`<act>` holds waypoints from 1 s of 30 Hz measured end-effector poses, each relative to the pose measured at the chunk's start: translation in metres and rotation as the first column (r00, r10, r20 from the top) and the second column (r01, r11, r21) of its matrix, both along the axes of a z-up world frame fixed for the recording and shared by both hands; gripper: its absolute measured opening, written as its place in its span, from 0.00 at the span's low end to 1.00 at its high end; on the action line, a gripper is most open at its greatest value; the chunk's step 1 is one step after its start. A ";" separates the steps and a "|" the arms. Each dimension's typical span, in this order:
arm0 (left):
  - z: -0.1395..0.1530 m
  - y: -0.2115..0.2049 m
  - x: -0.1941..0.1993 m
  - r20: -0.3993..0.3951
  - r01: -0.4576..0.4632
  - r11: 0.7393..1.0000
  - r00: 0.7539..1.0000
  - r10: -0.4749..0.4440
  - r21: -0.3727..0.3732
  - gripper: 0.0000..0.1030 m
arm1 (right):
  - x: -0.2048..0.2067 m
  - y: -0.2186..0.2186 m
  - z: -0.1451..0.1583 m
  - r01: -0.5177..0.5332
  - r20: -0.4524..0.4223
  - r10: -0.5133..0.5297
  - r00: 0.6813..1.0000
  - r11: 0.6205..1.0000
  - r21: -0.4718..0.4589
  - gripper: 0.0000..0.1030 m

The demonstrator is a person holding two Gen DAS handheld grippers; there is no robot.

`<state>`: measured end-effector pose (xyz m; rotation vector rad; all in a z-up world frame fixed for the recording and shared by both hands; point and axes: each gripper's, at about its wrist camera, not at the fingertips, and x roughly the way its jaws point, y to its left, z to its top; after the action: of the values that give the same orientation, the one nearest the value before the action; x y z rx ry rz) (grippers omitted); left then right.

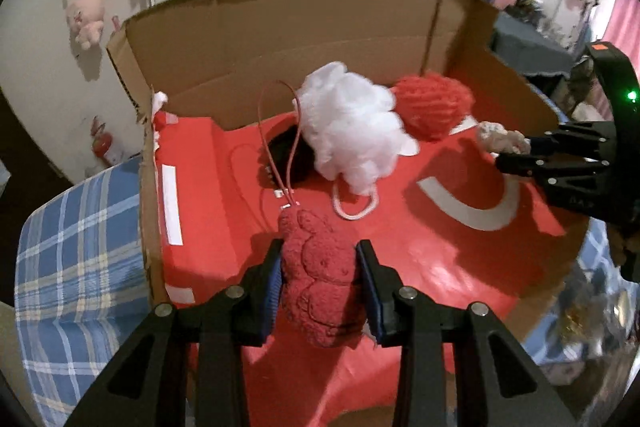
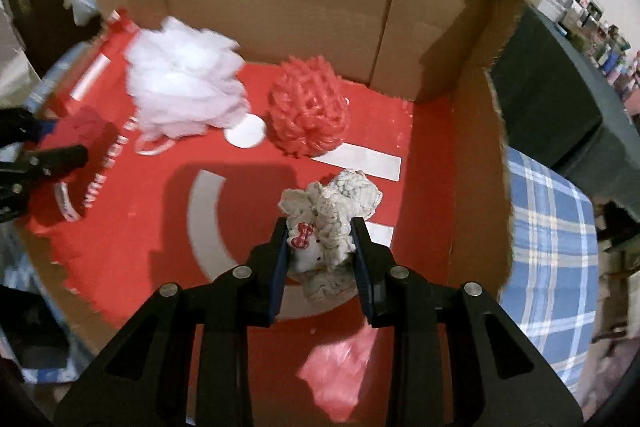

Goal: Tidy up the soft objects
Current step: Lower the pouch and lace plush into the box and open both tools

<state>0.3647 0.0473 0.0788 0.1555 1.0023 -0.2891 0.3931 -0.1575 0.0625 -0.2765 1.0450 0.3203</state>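
Left wrist view puts my left tool (image 1: 318, 263) nearest, its blue pads pressed on both sides of a dark red plush toy (image 1: 320, 279) that I hold above the red floor of the cardboard box (image 1: 280, 23). Under the toy the glossy red lining lies bare, with free room to its right as far as a white curved marking. At my left the box's low side wall stands close beside the tool, and past it lies a blue plaid cloth (image 1: 76, 227). A thin red cord runs from the toy's top toward the back.

Right wrist view shows my right tool (image 2: 320, 239) clamped narrowly on a cream lacy plush toy (image 2: 332, 219) with a small red bow, held over the near right part of the box floor. The right wall rises just beside it, with a ragged torn edge. A pink plastic bag (image 2: 340, 371) lies below the tool, near the front.

Farther in, a white bath pouf (image 2: 184, 87) and a red bath pouf (image 2: 308, 107) sit side by side near the tall back wall, touching each other in the left view. Between them and my two tools the red floor is open.
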 end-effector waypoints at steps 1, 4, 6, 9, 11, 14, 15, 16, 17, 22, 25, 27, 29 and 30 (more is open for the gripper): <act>-0.002 -0.001 0.002 -0.003 -0.002 1.000 1.000 0.002 0.004 0.37 | 0.005 0.001 -0.003 0.005 -0.004 -0.005 1.000 1.000 -0.013 0.28; -0.007 -0.001 0.008 -0.026 -0.010 1.000 1.000 0.011 0.020 0.38 | 0.013 0.001 -0.009 0.021 -0.023 -0.022 0.999 0.999 -0.026 0.28; -0.012 0.000 0.011 -0.037 -0.009 1.000 0.999 0.010 0.022 0.38 | 0.016 0.000 -0.011 0.026 -0.023 -0.027 0.999 0.999 -0.028 0.28; -0.015 0.000 0.012 -0.043 -0.012 0.999 0.999 0.013 0.039 0.38 | 0.017 0.000 -0.014 0.023 -0.025 -0.024 0.999 0.998 -0.050 0.28; -0.016 0.001 0.012 -0.057 -0.019 0.999 0.998 0.022 0.046 0.40 | 0.017 0.000 -0.016 0.024 -0.025 -0.025 0.999 0.998 -0.064 0.29; -0.017 0.000 0.013 -0.061 -0.022 0.998 0.998 0.025 0.054 0.42 | 0.016 0.000 -0.017 0.018 -0.019 -0.019 1.000 0.997 -0.075 0.35; -0.017 0.001 0.014 -0.060 -0.022 0.998 0.998 0.025 0.052 0.46 | 0.015 0.001 -0.017 0.017 -0.019 -0.018 1.000 0.997 -0.075 0.47; -0.016 0.001 0.013 -0.060 -0.017 0.999 0.998 0.019 0.043 0.47 | 0.014 0.002 -0.016 0.013 -0.019 -0.014 1.000 0.997 -0.071 0.52; -0.015 0.002 0.012 -0.055 -0.013 0.999 0.998 0.015 0.036 0.49 | 0.014 0.003 -0.016 0.003 -0.020 -0.004 1.000 0.998 -0.062 0.52; -0.005 -0.004 0.000 -0.010 0.005 1.000 1.000 -0.005 0.026 0.66 | -0.001 0.007 -0.002 -0.011 0.034 0.014 0.999 0.997 -0.070 0.54; 0.011 -0.005 -0.014 0.063 0.003 1.000 0.998 -0.004 0.016 0.79 | -0.012 0.003 0.013 -0.004 0.057 0.007 0.998 0.999 -0.042 0.59; 0.024 -0.005 -0.026 0.098 0.013 1.000 0.995 -0.012 -0.007 0.80 | -0.023 0.001 0.026 -0.005 0.084 0.007 0.996 1.000 -0.028 0.60; 0.039 -0.004 -0.043 0.146 0.009 1.000 0.989 -0.005 -0.027 0.84 | -0.033 0.000 0.037 -0.005 0.106 0.006 0.994 1.000 -0.009 0.62; 0.046 -0.005 -0.052 0.171 0.007 0.999 0.985 -0.001 -0.034 0.88 | -0.043 -0.002 0.047 -0.006 0.123 0.005 0.992 1.000 0.010 0.65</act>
<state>0.3124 0.0423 0.1249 0.1486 0.8263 -0.2920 0.3505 -0.1594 0.1096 -0.2865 0.9215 0.3101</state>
